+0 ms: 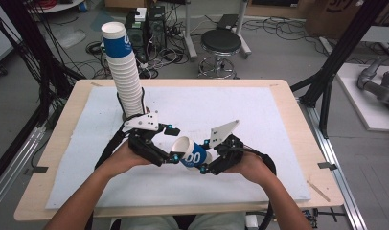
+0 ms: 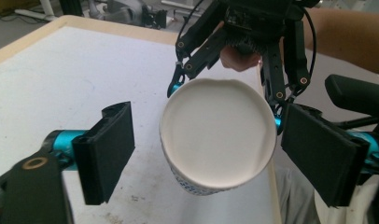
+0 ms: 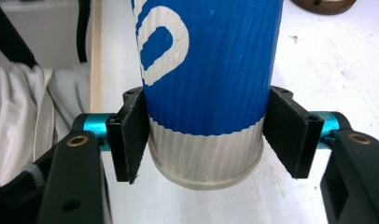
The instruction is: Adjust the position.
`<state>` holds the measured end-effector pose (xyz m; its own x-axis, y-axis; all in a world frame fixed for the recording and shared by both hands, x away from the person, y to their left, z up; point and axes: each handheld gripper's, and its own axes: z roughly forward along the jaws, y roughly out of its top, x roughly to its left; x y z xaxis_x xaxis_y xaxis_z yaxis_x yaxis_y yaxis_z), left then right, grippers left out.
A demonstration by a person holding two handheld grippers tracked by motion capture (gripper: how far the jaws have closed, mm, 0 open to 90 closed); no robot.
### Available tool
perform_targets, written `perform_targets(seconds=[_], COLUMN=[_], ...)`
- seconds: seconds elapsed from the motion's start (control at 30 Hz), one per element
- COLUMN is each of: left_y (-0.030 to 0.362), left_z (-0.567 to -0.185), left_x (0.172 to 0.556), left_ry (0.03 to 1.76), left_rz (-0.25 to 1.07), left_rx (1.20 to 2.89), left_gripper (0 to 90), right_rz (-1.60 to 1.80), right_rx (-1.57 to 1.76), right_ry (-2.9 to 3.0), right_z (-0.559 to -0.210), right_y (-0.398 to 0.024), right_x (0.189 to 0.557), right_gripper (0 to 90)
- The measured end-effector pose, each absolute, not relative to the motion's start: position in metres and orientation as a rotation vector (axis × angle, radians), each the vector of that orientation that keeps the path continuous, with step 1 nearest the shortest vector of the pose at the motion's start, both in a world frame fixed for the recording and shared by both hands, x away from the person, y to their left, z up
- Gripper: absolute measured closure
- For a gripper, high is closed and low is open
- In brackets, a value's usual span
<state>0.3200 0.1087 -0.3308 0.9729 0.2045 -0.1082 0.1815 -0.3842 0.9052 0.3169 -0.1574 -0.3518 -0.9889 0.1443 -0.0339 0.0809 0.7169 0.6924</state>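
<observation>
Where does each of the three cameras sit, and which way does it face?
High view: above the person's side, facing forward and down on the table; both forearms and claws show.
Left gripper view: on the left claw, facing the cup's open mouth.
Right gripper view: on the right claw, shut on the cup's base.
Shared: the cup.

High view overhead, gripper views close, sharing the cup [image 1: 191, 153]
</observation>
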Motion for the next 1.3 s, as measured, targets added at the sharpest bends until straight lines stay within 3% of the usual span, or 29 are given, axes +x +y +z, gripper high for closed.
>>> perform_targets(seconds=[0.57, 0.87, 1.1, 1.3], left_y=[0.101, 0.1, 0.104, 0.117], left_z=[-0.34, -0.343, -0.347, -0.35], left_x=[0.324, 0.324, 0.326, 0.329], left_ry=[0.226, 0.162, 0.171, 0.19], left_rz=[-0.079, -0.03, -0.01, -0.017], left_rx=[2.053, 2.083, 2.039, 1.945], left_gripper=[26.6, 31.6, 31.0, 30.9], right_rz=[0.903, 0.827, 0.93, 1.166], right_rx=[0.072, 0.041, 0.126, 0.22], right_ry=[2.925, 2.931, 2.879, 2.797], right_z=[-0.334, -0.335, -0.338, -0.335], right_y=[-0.136, -0.133, -0.141, -0.159], right_x=[0.319, 0.32, 0.319, 0.32], right_gripper=[35.2, 34.8, 19.9, 19.9])
